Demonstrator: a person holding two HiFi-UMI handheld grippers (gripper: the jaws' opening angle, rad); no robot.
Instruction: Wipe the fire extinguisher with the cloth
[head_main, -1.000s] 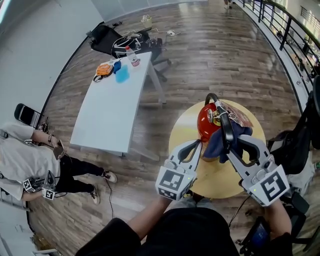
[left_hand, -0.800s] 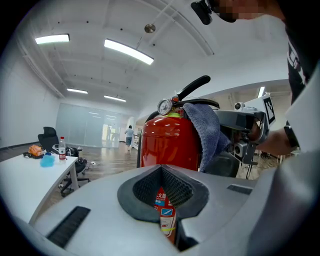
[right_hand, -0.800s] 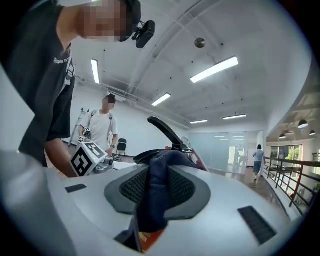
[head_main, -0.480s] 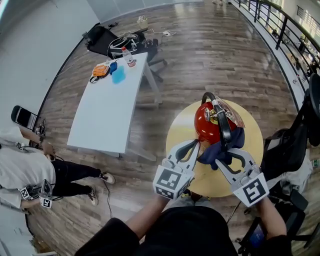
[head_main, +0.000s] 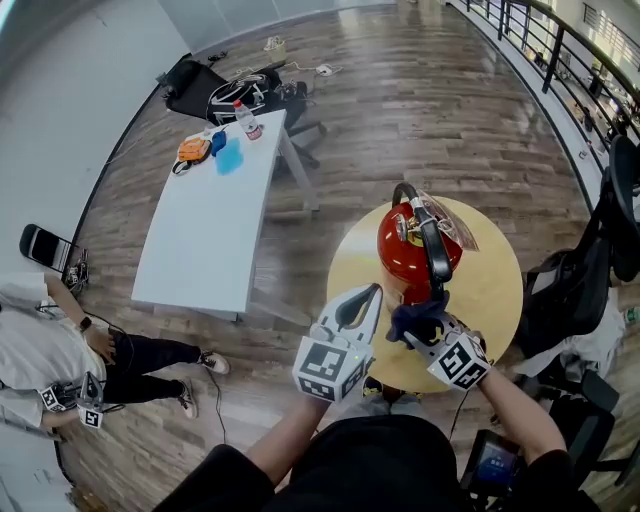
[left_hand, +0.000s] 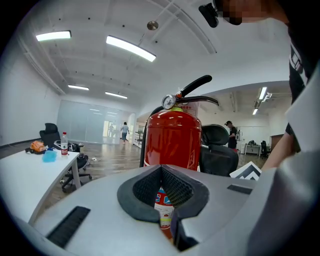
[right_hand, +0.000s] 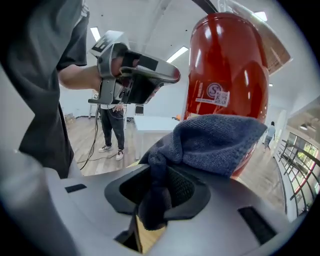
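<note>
A red fire extinguisher (head_main: 412, 248) with a black handle stands upright on a round yellow table (head_main: 495, 290). My right gripper (head_main: 422, 326) is shut on a dark blue cloth (head_main: 413, 318), low against the extinguisher's near side. In the right gripper view the cloth (right_hand: 215, 142) bunches over the jaws and presses on the red body (right_hand: 230, 75). My left gripper (head_main: 362, 300) hovers just left of the extinguisher, shut and holding nothing. The left gripper view shows the extinguisher (left_hand: 172, 137) straight ahead, beyond the left gripper (left_hand: 162, 172).
A long white table (head_main: 205, 225) to the left carries a bottle (head_main: 243, 117), an orange item and a blue one. A person (head_main: 60, 340) sits at the far left. A black chair (head_main: 580, 290) stands right of the round table. Bags (head_main: 240, 95) lie on the wooden floor.
My right gripper has drawn the cloth down from the handle area to the extinguisher's lower near side, toward me. The left gripper has stayed beside the extinguisher.
</note>
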